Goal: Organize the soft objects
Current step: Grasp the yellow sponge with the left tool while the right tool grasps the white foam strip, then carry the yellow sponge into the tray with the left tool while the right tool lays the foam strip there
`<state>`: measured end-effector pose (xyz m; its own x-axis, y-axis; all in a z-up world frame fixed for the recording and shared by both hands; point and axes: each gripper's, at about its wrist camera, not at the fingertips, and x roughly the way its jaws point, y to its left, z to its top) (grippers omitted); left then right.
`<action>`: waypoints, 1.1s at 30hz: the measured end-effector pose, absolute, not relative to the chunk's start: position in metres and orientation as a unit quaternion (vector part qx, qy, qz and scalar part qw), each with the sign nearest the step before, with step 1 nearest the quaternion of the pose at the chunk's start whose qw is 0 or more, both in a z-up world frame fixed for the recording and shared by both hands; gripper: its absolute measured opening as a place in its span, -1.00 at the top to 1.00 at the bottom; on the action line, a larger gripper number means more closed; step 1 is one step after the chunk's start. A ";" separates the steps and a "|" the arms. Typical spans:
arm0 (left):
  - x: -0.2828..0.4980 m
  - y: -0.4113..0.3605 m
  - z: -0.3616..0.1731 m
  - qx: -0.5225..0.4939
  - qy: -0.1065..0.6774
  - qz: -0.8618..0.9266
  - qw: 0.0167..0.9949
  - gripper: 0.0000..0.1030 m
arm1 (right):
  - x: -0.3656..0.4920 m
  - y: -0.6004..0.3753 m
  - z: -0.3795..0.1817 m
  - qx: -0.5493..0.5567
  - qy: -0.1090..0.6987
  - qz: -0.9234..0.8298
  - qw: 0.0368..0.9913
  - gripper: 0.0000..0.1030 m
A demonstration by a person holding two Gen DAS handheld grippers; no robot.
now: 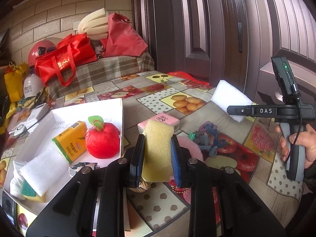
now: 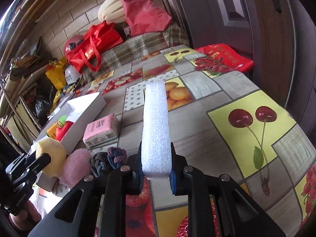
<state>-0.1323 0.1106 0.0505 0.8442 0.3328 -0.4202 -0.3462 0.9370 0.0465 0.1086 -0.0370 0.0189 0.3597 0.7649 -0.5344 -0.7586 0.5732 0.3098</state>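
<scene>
My left gripper [image 1: 157,144] is shut on a yellow sponge [image 1: 157,152], held above the table beside the white box [image 1: 120,116]; the sponge also shows in the right wrist view [image 2: 52,155]. My right gripper [image 2: 156,159] is shut on a white foam block [image 2: 156,126], held above the table; the block also shows at the right of the left wrist view [image 1: 229,98]. The box holds a red plush apple [image 1: 102,140], an orange tissue pack [image 1: 71,140], a white foam piece [image 1: 44,171] and a green-yellow sponge [image 1: 29,192].
On the fruit-print tablecloth [image 2: 227,90] lie a pink tissue pack [image 2: 100,131], a pink fluffy pad [image 2: 76,166] and a knotted blue-purple rope toy [image 2: 107,161]. Red bags [image 1: 65,59] and foam pieces are piled at the back left. A dark door [image 1: 197,29] stands behind.
</scene>
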 end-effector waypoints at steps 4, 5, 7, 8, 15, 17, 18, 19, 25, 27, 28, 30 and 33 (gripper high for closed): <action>-0.152 0.114 0.057 -0.032 0.168 0.189 0.967 0.53 | 0.088 -0.051 0.036 0.019 0.258 0.469 0.845 0.64; -0.154 0.116 0.058 -0.036 0.164 0.193 0.967 0.53 | 0.083 -0.053 0.040 0.016 0.241 0.471 0.849 0.64; -0.158 0.119 0.060 -0.038 0.159 0.200 0.966 0.53 | 0.072 -0.053 0.045 0.011 0.215 0.474 0.853 0.64; -0.160 0.120 0.061 -0.038 0.156 0.202 0.966 0.53 | 0.069 -0.053 0.046 0.010 0.209 0.477 0.853 0.64; -0.170 0.126 0.061 -0.046 0.144 0.220 0.964 0.54 | 0.053 -0.039 0.048 0.002 0.198 0.502 0.842 0.64; -0.174 0.130 0.061 -0.050 0.139 0.224 0.963 0.54 | 0.047 -0.034 0.049 -0.004 0.192 0.507 0.840 0.63; -0.176 0.131 0.061 -0.052 0.136 0.226 0.963 0.54 | 0.044 -0.032 0.049 -0.008 0.190 0.509 0.839 0.64; -0.178 0.133 0.061 -0.055 0.134 0.228 0.963 0.54 | 0.042 -0.030 0.049 -0.010 0.188 0.511 0.838 0.64; -0.198 0.156 0.062 -0.102 0.116 0.225 0.962 0.54 | 0.024 -0.017 0.048 -0.034 0.176 0.526 0.832 0.64; -0.208 0.166 0.062 -0.124 0.107 0.222 0.961 0.54 | 0.019 -0.014 0.048 -0.042 0.171 0.531 0.829 0.64; -0.213 0.171 0.062 -0.133 0.104 0.222 0.960 0.54 | 0.017 -0.013 0.048 -0.045 0.168 0.533 0.828 0.64; -0.222 0.180 0.062 -0.149 0.097 0.227 0.958 0.54 | 0.013 -0.010 0.048 -0.051 0.164 0.537 0.826 0.64; -0.231 0.188 0.061 -0.159 0.093 0.238 0.954 0.54 | 0.011 -0.010 0.048 -0.058 0.157 0.540 0.825 0.64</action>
